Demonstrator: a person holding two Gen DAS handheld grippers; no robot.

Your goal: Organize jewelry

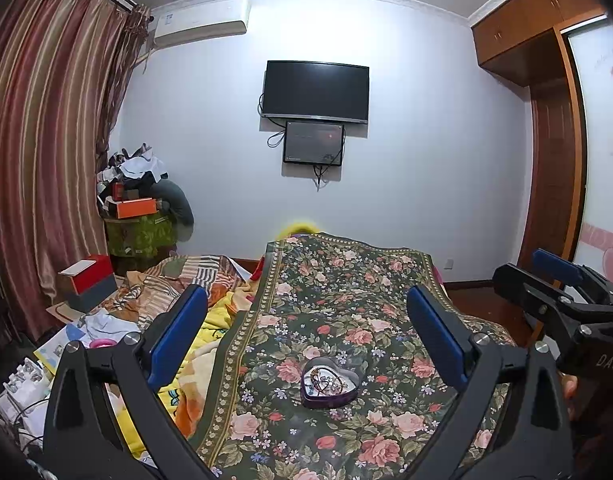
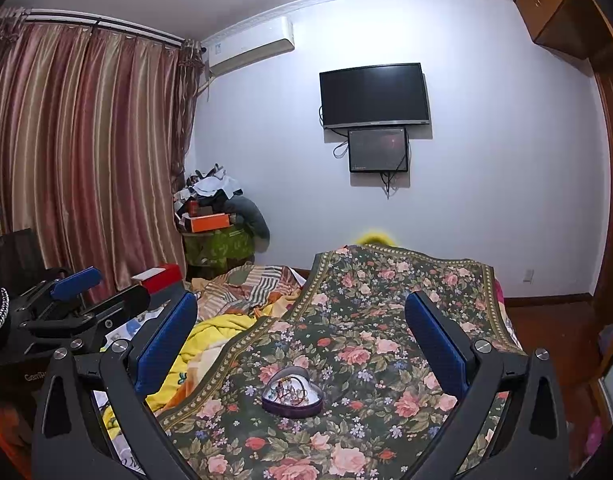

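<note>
**Both grippers poised over the heart-shaped jewelry box**

Task status: the heart-shaped box (image 1: 330, 382) sits low in the centre of both wrist views, resting on the floral cloth (image 1: 346, 280); it is uncovered, and a tangle of jewelry (image 1: 328, 380) lies inside it, chains and beads mixed together; no piece lies out on the cloth that I can see, and no lid is in view; I judge the sorting either barely begun or just finished, and the frames do not settle which.

Pose: my left gripper (image 1: 306, 326) points slightly downward across the cloth, its blue pads (image 1: 178, 332) spread wide with nothing between them; the box lies below and between the fingers in the frame, apart from both; my right gripper (image 2: 302, 338) is held alike, jaws wide and empty, the box again low between its fingers, untouched; at the right edge of the left wrist view the right gripper shows just beside the left, so the two are held side by side at similar height.

Surroundings: a striped curtain (image 2: 86, 140) fills the left of the frame; a dark television (image 1: 316, 92) hangs on the far wall, upper centre.
</note>
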